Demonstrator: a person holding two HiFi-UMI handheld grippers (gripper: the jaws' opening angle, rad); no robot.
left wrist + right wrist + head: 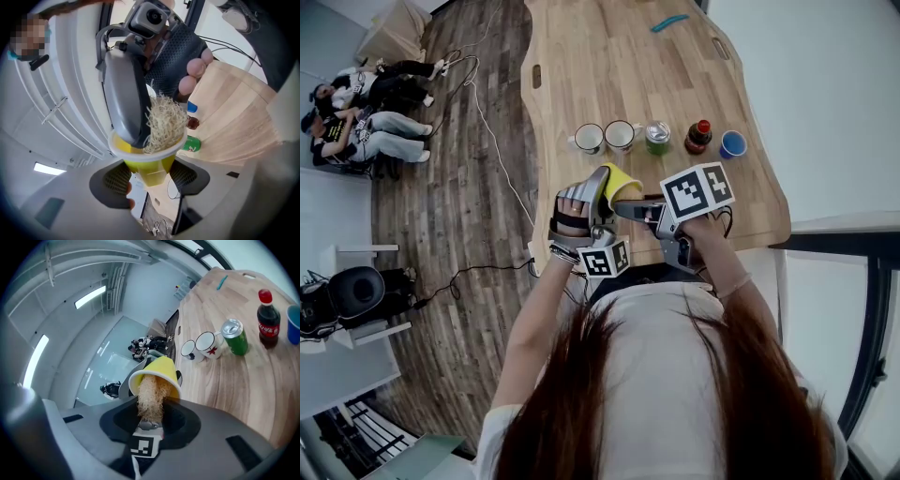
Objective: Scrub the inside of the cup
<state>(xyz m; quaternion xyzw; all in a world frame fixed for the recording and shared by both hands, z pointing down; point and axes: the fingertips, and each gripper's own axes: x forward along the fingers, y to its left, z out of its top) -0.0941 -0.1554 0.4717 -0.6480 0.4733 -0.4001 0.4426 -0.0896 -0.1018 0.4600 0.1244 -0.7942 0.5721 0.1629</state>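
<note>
My left gripper [598,195] is shut on a yellow cup [622,184], held on its side above the near edge of the wooden table [600,66]. In the left gripper view the cup [147,161] sits between both pads, its mouth facing away from the camera. My right gripper [630,208] is shut on a pale fibre scrubber. In the right gripper view the scrubber [151,397] runs from the jaws into the cup's mouth [157,373]. In the left gripper view the scrubber [165,123] and one grey jaw of the right gripper reach inside the cup.
Further back on the table stand, in a row, two white mugs [589,138] [620,135], a green can [657,137], a cola bottle [698,137] and a blue cup [732,143]. A teal object [669,22] lies at the far end. People [366,112] sit on the floor at the left, near cables.
</note>
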